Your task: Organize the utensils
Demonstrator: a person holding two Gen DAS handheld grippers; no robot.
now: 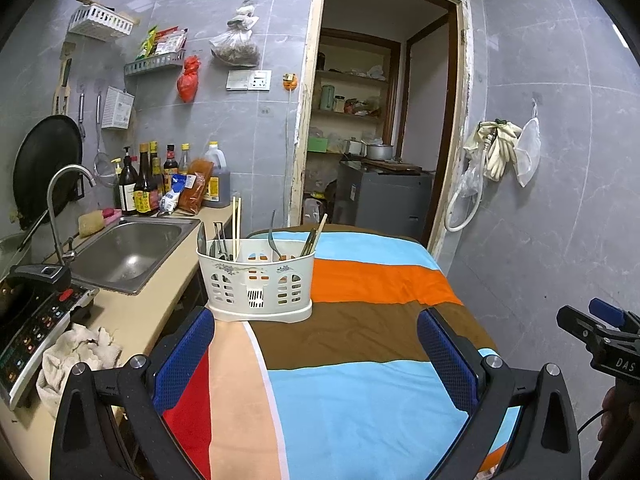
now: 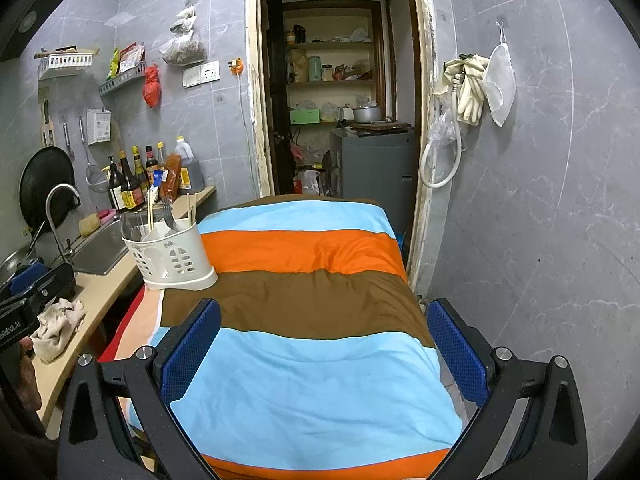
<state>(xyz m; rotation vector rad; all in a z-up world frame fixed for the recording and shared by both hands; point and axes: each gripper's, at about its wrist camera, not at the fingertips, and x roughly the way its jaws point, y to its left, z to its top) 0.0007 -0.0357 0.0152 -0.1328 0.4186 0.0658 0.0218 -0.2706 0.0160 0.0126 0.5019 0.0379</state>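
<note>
A white plastic utensil caddy [image 1: 258,282] stands on the striped cloth [image 1: 360,320] at its left edge, holding chopsticks [image 1: 236,222], a fork [image 1: 273,236], a knife and other cutlery. The right wrist view shows the same caddy [image 2: 170,256] at the left with chopsticks [image 2: 150,210] and a fork [image 2: 170,216]. My left gripper [image 1: 316,336] hovers open just short of the caddy, with nothing between its blue pads [image 1: 184,360]. Over the middle of the cloth [image 2: 312,280], my right gripper [image 2: 324,328] is open and empty as well; it also shows at the right edge of the left wrist view.
A counter on the left carries a steel sink [image 1: 128,248] with a faucet [image 1: 64,200], sauce bottles [image 1: 140,188], an induction cooker [image 1: 32,328] and a crumpled rag [image 1: 76,360]. A doorway [image 1: 380,120] opens behind the table. Gloves [image 1: 500,148] hang on the right wall.
</note>
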